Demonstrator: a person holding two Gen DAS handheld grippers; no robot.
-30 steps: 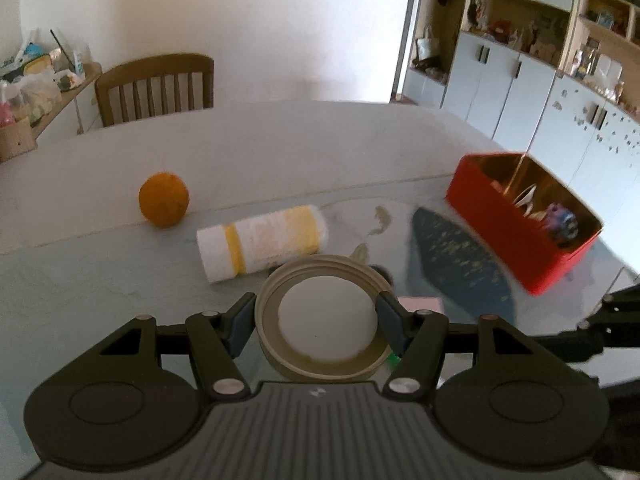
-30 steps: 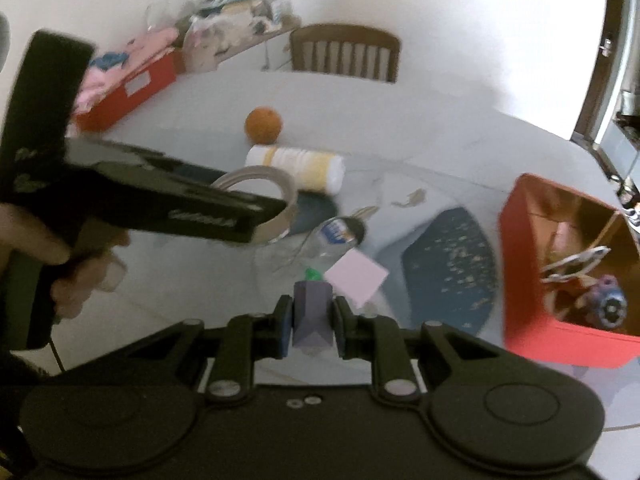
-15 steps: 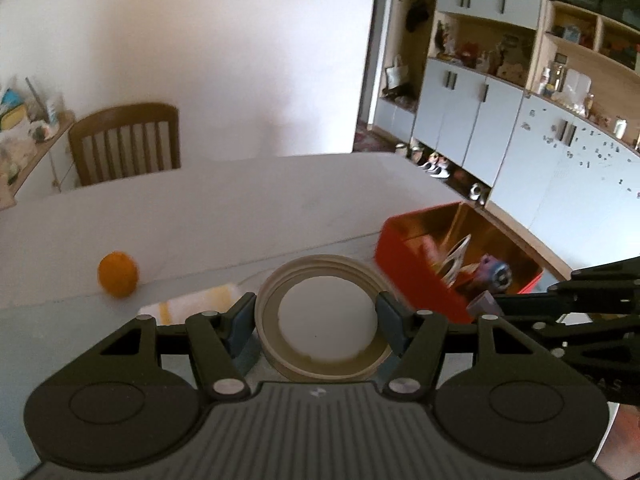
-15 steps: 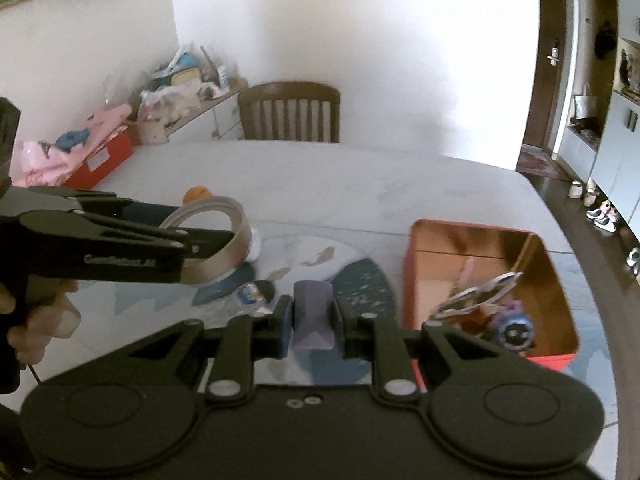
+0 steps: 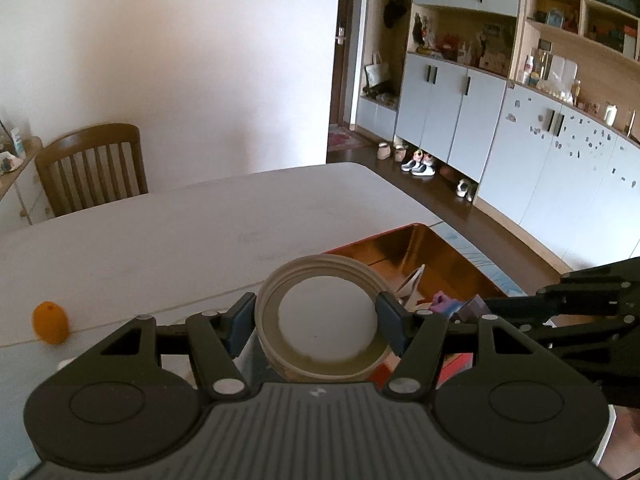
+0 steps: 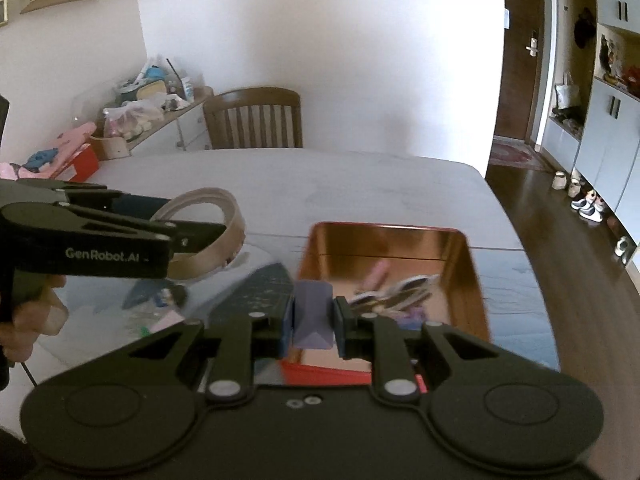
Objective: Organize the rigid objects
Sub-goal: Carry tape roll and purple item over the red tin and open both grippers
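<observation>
My left gripper [image 5: 320, 326] is shut on a beige tape roll [image 5: 276, 332], held above the near-left part of the red bin [image 5: 452, 252]. In the right wrist view the same tape roll [image 6: 236, 220] hangs left of the red bin [image 6: 476, 280]. A small purple block [image 6: 313, 314] is clamped between the pads of my right gripper [image 6: 313, 320], just over the bin's near-left corner. The purple block [image 5: 472, 309] also shows at the right in the left wrist view. Inside the bin lie a white-and-dark flat object [image 6: 396, 294] and a purple toy.
An orange [image 5: 50, 322] rests on the white table [image 5: 200, 232] at the left. A dark blue mat [image 6: 256, 292], a pink note [image 6: 168, 322] and small clutter lie left of the bin. A wooden chair [image 6: 256, 120] stands at the far table edge. Cabinets line the right wall.
Both grippers have carried their objects to the right and slightly up, from above the mat to over the red bin. The yellow-white roll has left the left view.
</observation>
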